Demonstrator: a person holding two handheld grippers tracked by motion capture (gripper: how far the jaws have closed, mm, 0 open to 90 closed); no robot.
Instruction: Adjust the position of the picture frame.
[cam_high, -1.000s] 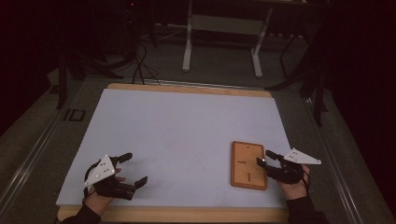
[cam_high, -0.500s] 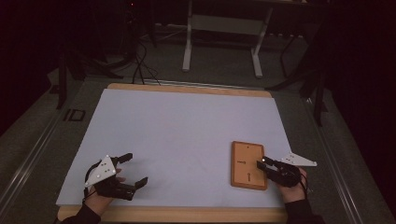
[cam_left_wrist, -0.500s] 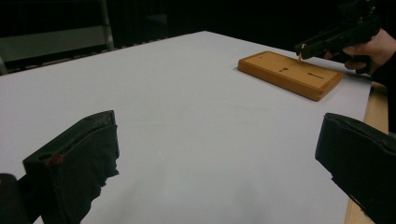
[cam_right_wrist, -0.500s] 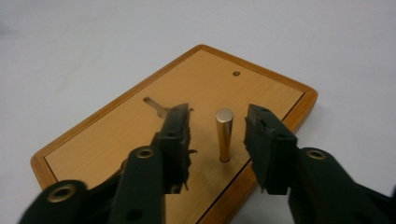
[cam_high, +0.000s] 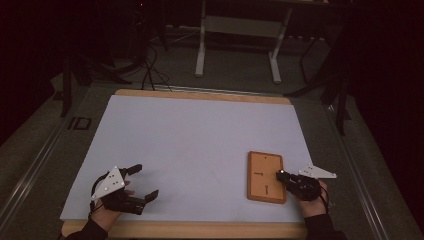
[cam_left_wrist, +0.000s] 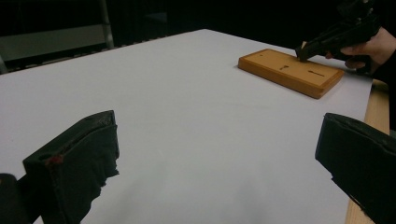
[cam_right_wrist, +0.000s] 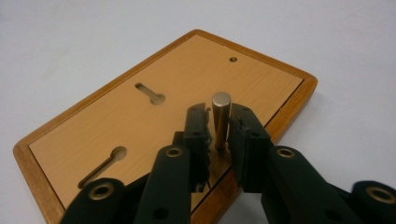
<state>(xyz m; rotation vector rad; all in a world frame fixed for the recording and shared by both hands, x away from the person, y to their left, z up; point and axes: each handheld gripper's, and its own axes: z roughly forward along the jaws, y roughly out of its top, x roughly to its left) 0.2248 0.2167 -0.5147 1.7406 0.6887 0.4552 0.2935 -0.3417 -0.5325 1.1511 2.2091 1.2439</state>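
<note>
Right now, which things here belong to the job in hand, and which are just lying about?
In the job:
- wooden board
- metal pin, upright between the jaws of the right gripper

Not in use:
- left gripper, open over the bare white table cover
- metal stand on the floor beyond the table

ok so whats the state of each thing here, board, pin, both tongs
wooden board: flat on the white table cover, slotted face up, both keyhole slots empty
metal pin: upright at the board's near edge, clamped between the right jaws
right tongs: shut on the metal pin, tips over the board
left tongs: open, jaws wide apart, holding nothing, low over the table cover and apart from the board
</note>
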